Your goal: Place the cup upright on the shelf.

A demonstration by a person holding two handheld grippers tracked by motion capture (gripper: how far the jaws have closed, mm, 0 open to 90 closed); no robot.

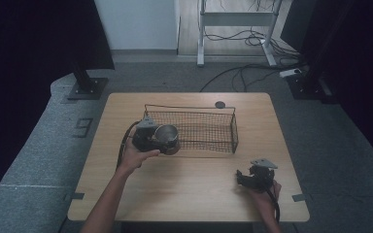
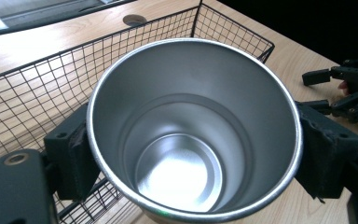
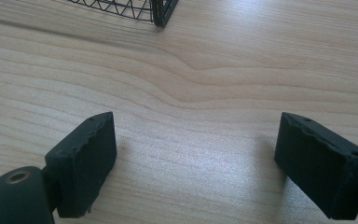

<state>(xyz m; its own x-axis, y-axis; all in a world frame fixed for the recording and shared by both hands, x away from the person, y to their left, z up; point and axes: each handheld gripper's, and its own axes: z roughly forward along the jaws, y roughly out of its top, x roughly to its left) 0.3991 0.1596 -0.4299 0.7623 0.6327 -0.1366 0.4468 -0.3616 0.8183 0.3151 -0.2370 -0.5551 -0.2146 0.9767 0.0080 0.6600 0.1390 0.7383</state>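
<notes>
Gleaming cup [image 2: 193,135] interior between left hand-held gripper [image 2: 193,154] jaws.

The steel cup [image 2: 193,135] hides part of the wire basket [image 2: 42,93] behind it, and its bottom rim is cut off by the left gripper view's lower edge.

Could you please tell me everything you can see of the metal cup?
The cup is plain, round, brushed metal with a rolled rim and a stepped inside, empty and shiny. The left tongs clamp it from both sides, mouth facing their camera. It hangs at the near left corner of the wire basket.
</notes>
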